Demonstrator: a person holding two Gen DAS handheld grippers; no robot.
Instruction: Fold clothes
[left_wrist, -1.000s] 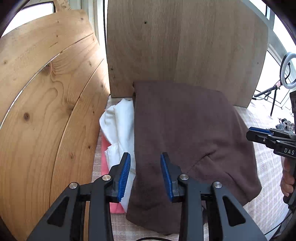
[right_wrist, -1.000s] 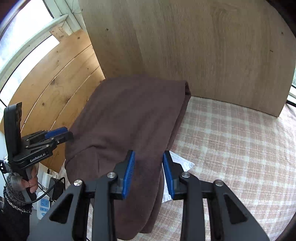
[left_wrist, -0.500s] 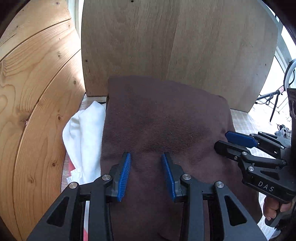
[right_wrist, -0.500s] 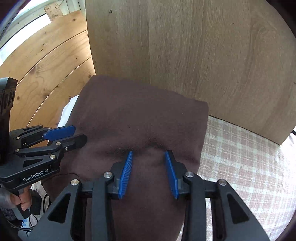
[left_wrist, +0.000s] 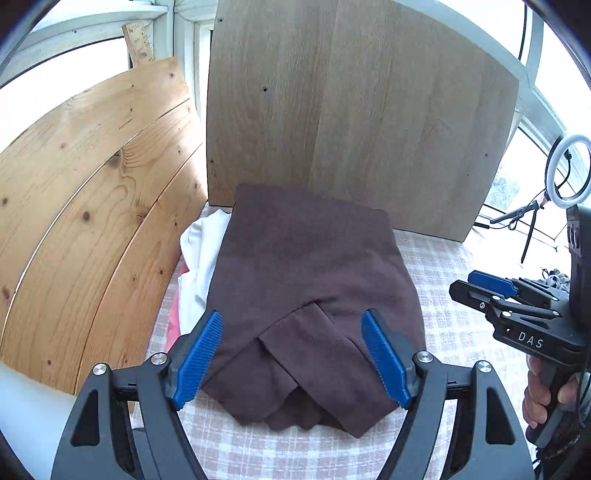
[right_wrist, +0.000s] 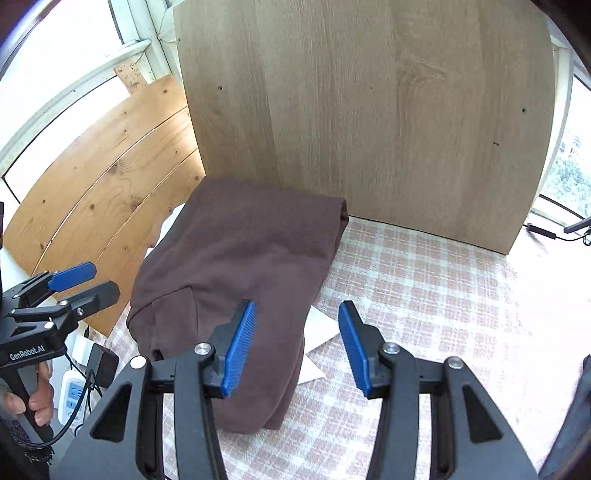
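Note:
A folded brown garment (left_wrist: 310, 280) (right_wrist: 236, 266) lies on the checked tablecloth (left_wrist: 450, 332) against a tall light wooden board. It rests on a stack of white cloth (left_wrist: 201, 254) and something pink. My left gripper (left_wrist: 293, 356) hovers above the garment's near edge; its jaws are opening and hold nothing. My right gripper (right_wrist: 295, 347) hangs over the garment's right edge and a white sheet (right_wrist: 317, 354); its jaws are opening too, with nothing gripped. Each gripper shows in the other's view, the right gripper (left_wrist: 495, 291) and the left gripper (right_wrist: 74, 284).
A light wooden board (right_wrist: 369, 122) stands upright behind the garment. A pine plank panel (left_wrist: 88, 206) leans at the left. A ring light on a stand (left_wrist: 565, 170) is at the far right. A power strip and cables (right_wrist: 77, 391) lie below the table's left edge.
Both grippers pulled back and up from the brown garment, and their jaws spread wider. The garment now lies folded with overlapping flaps at its near edge.

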